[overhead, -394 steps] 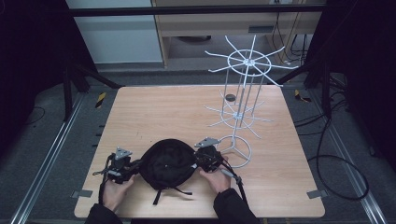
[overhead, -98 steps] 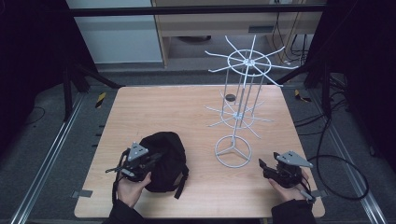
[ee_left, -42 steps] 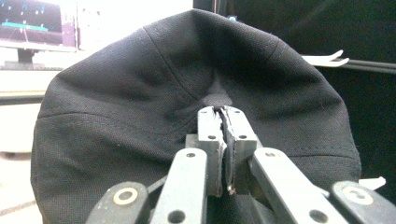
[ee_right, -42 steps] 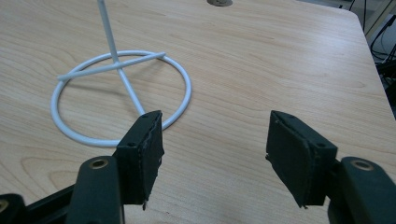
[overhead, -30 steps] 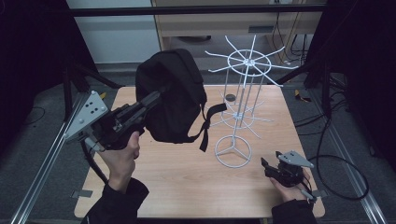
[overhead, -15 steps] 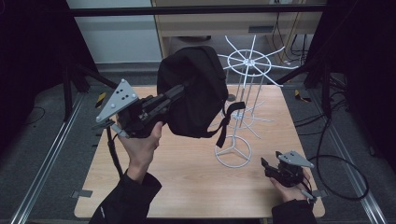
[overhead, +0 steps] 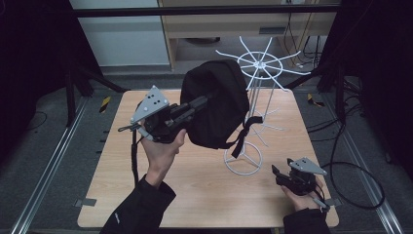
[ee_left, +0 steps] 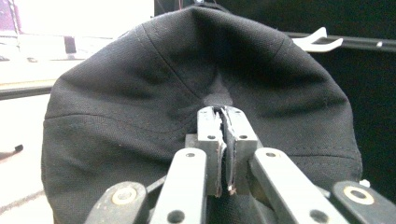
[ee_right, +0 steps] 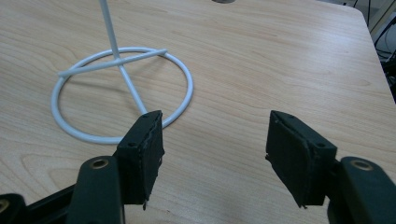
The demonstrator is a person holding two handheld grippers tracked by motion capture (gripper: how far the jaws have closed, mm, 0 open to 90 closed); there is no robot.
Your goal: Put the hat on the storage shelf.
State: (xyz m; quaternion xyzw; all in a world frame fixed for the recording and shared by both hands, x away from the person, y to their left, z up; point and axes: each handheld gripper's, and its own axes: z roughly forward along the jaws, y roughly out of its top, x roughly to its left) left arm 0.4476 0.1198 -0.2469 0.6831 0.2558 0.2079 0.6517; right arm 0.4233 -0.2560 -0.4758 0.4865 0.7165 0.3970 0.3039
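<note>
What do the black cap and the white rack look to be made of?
Cap: woven cotton-like twill, matte, with visible weave and stitched panel seams; it folds softly where the left tongs pinch it. Rack: thin rods, probably white-coated metal wire, smooth and slightly glossy, with a ring base; plastic can't be ruled out.

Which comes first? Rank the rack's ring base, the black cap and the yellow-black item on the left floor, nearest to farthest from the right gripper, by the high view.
From the right gripper:
1. Ring base, just to its left on the table.
2. Black cap, raised mid-table, pinched by the left gripper.
3. Yellow-black item, on the floor beyond the table's far left corner.
</note>
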